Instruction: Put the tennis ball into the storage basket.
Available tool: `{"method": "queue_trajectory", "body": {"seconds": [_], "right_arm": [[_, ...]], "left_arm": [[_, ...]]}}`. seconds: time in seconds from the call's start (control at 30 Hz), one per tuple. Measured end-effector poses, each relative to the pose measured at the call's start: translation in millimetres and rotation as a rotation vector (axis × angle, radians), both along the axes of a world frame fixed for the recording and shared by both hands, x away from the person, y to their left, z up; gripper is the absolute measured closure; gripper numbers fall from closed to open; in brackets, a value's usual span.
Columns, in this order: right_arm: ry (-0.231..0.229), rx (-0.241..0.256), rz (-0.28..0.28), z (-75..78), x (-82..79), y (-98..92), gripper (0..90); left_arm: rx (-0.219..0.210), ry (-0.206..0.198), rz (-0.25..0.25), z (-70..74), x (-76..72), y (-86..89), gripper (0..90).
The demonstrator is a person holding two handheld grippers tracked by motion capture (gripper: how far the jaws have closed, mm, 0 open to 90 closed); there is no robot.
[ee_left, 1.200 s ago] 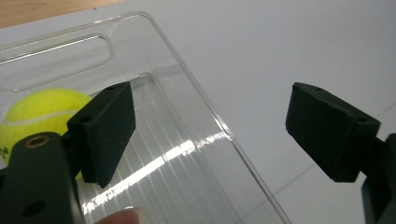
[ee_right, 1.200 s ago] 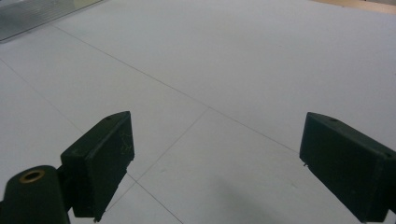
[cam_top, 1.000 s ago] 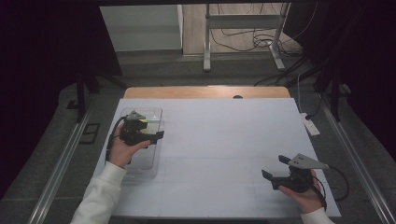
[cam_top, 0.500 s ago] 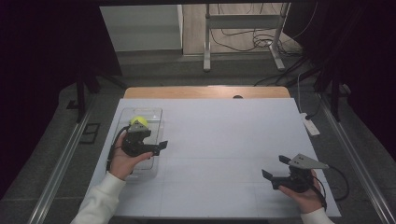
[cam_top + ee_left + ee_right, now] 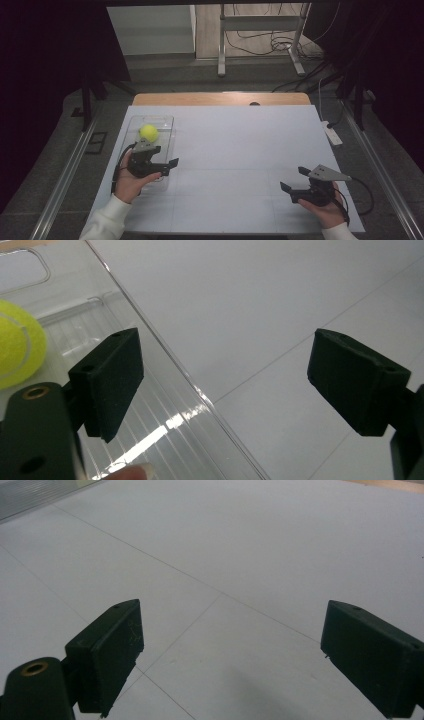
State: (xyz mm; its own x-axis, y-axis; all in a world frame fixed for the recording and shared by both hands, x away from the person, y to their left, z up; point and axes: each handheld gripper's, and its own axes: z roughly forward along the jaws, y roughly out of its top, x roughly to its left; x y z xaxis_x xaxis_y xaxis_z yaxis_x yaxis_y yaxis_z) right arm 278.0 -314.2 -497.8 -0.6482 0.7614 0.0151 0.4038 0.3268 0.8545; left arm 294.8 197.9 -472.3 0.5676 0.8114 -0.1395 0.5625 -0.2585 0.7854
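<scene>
hovering wide open and empty, the left gripper [image 5: 167, 165] sits at the clear tray's [image 5: 167, 121] near edge. a fuzzy yellow-green tennis ball [image 5: 148, 132] rests inside, toward 11 o'clock. likely between steps; reaching it means advancing. right gripper [image 5: 295, 180], also wide, idles over the worktop [image 5: 240, 145] at 5 o'clock.

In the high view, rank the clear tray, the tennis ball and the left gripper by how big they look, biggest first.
1. Clear tray, largest.
2. Left gripper, open, above the tray's near end; being nearer the camera may enlarge it.
3. Tennis ball, smallest, inside the tray.
</scene>
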Motion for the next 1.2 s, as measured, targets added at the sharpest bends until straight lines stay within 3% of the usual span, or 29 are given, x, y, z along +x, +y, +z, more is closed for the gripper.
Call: {"method": "queue_trajectory", "body": {"seconds": [0.6, 1.2], "right_arm": [[0.001, 0.006, 0.002, -0.6, 0.8, -1.0, 10.3], [0.002, 0.004, 0.0, -1.0, 1.5, -1.1, 10.3]], "left_arm": [[-0.009, -0.015, -0.022, -11.3, -28.5, -3.6, 15.9], [-0.034, -0.002, -0.028, -15.5, -30.4, -1.7, 16.0]]}}
